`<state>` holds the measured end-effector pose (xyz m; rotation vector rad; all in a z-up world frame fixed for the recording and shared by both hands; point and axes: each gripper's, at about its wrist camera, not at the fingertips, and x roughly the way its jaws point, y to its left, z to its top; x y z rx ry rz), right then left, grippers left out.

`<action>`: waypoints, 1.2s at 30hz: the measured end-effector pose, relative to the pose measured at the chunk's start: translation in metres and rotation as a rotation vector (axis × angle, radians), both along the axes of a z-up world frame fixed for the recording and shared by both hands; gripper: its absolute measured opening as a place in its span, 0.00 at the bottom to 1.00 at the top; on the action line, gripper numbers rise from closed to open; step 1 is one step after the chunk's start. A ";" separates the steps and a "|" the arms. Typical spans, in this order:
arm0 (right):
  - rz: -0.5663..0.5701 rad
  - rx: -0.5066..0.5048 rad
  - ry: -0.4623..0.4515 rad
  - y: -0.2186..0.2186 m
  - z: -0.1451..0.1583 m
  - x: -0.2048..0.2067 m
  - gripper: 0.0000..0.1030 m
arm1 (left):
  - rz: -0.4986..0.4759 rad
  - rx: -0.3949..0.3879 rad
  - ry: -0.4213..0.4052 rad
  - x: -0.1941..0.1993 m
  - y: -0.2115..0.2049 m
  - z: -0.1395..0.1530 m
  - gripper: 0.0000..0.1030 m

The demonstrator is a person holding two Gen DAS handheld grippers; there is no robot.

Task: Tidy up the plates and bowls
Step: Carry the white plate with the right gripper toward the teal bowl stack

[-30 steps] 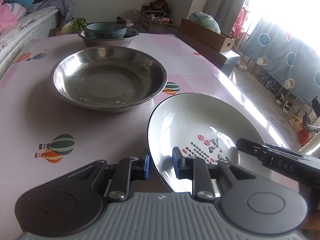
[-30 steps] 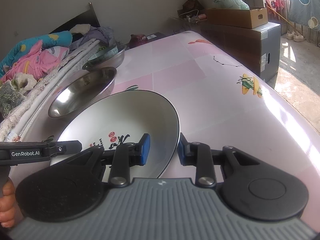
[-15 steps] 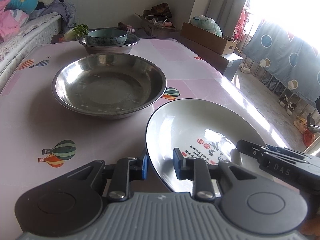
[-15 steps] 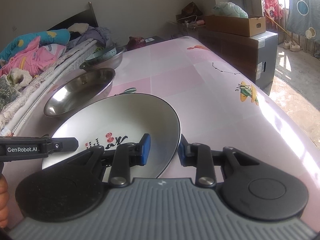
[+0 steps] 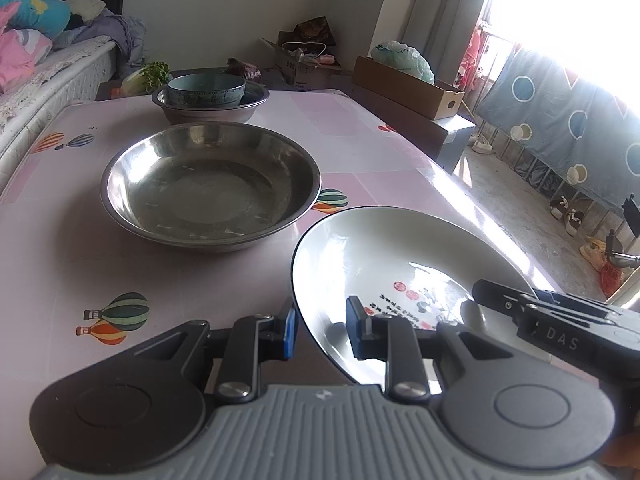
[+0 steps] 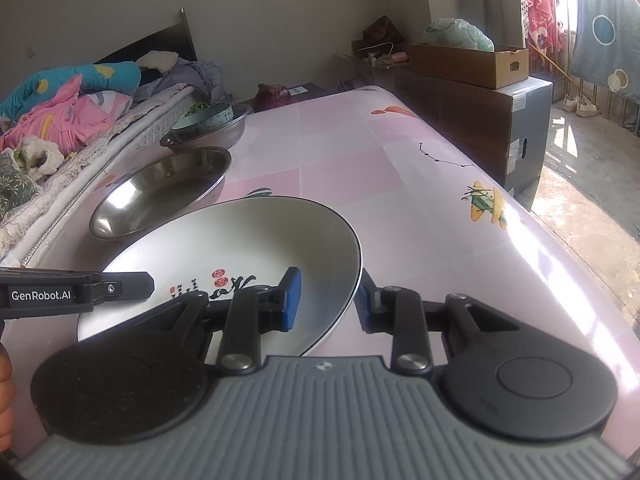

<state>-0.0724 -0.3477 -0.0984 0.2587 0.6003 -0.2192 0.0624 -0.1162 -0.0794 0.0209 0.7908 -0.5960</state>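
a wide steel bowl (image 5: 210, 184) sits on the pink table (image 5: 60, 264) just beyond the white plate (image 5: 384, 256); farther back a blue bowl (image 5: 206, 89) rests inside a steel basin (image 5: 208, 110). the plate's rim lies between each claw's fingers: left gripper (image 5: 320, 330) and right gripper (image 6: 326, 296) clamp opposite edges.

On the table (image 5: 60, 248), a white plate (image 5: 384, 256) sits nearest the cameras, its rim caught on one side between the fingers of the left gripper (image 5: 320, 330) and on the opposite side by the right gripper (image 6: 326, 298). Behind the plate, toward the bed (image 6: 60, 140), lies a wide steel basin (image 5: 210, 186). Farther back stands a smaller steel basin (image 5: 210, 106) with a bowl (image 5: 206, 90) inside it. A cardboard box (image 6: 468, 64) rests on a cabinet beyond the table's far edge.
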 end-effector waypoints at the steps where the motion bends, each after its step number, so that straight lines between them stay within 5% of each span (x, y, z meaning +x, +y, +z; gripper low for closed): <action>1: -0.001 -0.001 -0.003 0.000 0.001 -0.001 0.27 | -0.001 -0.003 -0.004 0.000 0.000 0.001 0.24; 19: 0.020 0.016 -0.082 0.005 0.036 0.008 0.27 | 0.044 -0.078 -0.047 0.006 0.019 0.028 0.24; 36: 0.145 0.033 -0.107 0.041 0.054 0.091 0.27 | 0.193 -0.104 -0.055 0.044 0.065 0.038 0.24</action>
